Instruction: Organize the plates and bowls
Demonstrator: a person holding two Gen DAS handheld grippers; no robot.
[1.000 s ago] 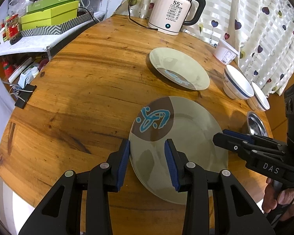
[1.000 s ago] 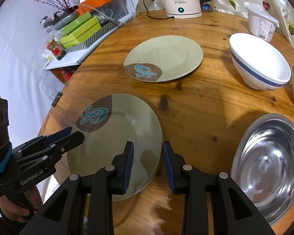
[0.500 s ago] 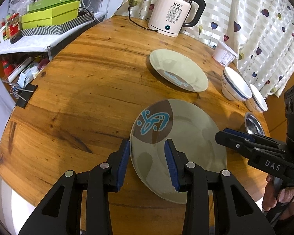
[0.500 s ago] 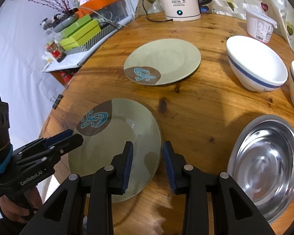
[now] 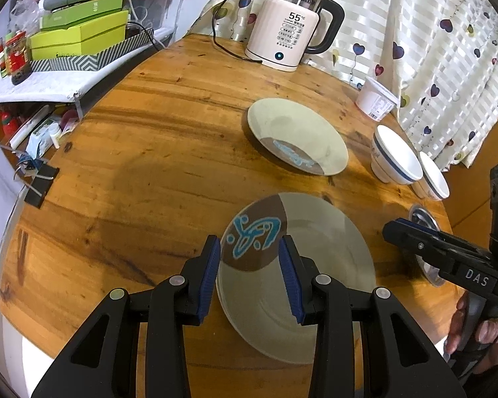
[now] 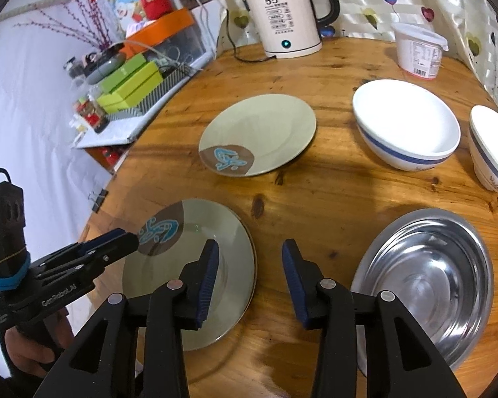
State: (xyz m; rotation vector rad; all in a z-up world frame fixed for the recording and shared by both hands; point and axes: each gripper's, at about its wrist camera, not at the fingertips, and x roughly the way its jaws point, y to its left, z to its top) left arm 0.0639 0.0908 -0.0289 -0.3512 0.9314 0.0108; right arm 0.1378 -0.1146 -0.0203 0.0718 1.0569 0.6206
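Note:
A green plate with a brown and blue patch lies on the wooden table near its front edge; it also shows in the right wrist view. My left gripper is open, hovering over the plate's left rim, and shows from the side in the right wrist view. My right gripper is open above the plate's right rim, and shows in the left wrist view. A second matching plate lies farther back. Two white bowls with blue bands and a steel bowl stand on the right.
An electric kettle and its cord stand at the table's back edge. A white lidded tub is at the back right. A shelf with green boxes is left of the table. A heart-patterned curtain hangs behind.
Both grippers have risen and pulled back a little from the near plate. The right gripper's jaws have opened wider. The plate has not moved.

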